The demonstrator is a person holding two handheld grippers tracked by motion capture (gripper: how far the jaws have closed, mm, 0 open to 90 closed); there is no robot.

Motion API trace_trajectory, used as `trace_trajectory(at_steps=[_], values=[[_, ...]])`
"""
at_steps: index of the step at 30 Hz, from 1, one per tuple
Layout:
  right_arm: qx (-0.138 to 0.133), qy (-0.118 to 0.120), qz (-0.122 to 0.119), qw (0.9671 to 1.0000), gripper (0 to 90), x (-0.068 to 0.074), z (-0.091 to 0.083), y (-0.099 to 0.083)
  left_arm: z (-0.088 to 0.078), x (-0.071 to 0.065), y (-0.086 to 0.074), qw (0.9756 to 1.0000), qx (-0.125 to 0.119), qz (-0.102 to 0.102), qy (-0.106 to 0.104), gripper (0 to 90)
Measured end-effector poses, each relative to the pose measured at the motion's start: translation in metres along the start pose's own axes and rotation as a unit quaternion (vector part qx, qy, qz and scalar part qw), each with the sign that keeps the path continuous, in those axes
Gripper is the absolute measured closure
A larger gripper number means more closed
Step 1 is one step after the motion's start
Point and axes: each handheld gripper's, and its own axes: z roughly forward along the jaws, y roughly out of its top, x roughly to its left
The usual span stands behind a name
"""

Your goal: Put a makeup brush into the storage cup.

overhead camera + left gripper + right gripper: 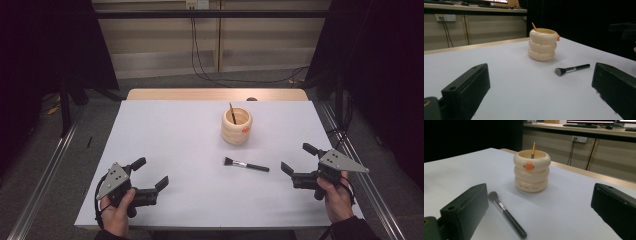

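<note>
- High view: the cream ringed holder [236, 127] stands on the white counter [170, 150] and serves as your landmark. A thin brush [232, 114] already stands inside it, leaning against the rim. The loose makeup brush [246, 164] lies flat on the counter just in front of the holder, bristles pointing to your left, handle to your right. Your left gripper [150, 173] sits well to the near left of the holder, your right gripper [295, 161] to its near right, closer to the brush handle. Both have their jaws spread wide and carry nothing.
- Left gripper view: between your wide jaws you see the holder [542, 45] ahead and the makeup brush [571, 69] lying to the right of it, apart from its base. The left gripper is far from both.
- Right gripper view: your jaws stand wide and empty. The holder [531, 170], with its orange knob [529, 165] facing you, is straight ahead; the makeup brush [506, 213] lies in front of it, handle end toward you, near the left-hand jaw.
- Step in hand, as I judge it: the approach, before any grasp. Next you likely swing the right gripper over the handle, straddle it with both jaws, close, then lift and drop it upright into the holder.
</note>
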Motion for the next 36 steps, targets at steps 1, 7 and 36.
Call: trace_trajectory(at_steps=[1,7,36], values=[[-0.006,0.005,0.0,1.0,0.6,-0.001,0.0,0.0,0.001,0.0,0.0,1.0,-0.002,-0.001,-0.001,1.6],[-0.025,0.002,-0.015,0.9996,1.0,-0.004,0.004,0.008,0.002,-0.001,-0.001,1.0,-0.002,-0.006,-0.006,1.6],[-0.009,0.075,-0.009,0.9971,0.1,-0.001,0.067,0.039,0.001,0.0,0.0,1.0,-0.002,-0.001,-0.004,1.6]])
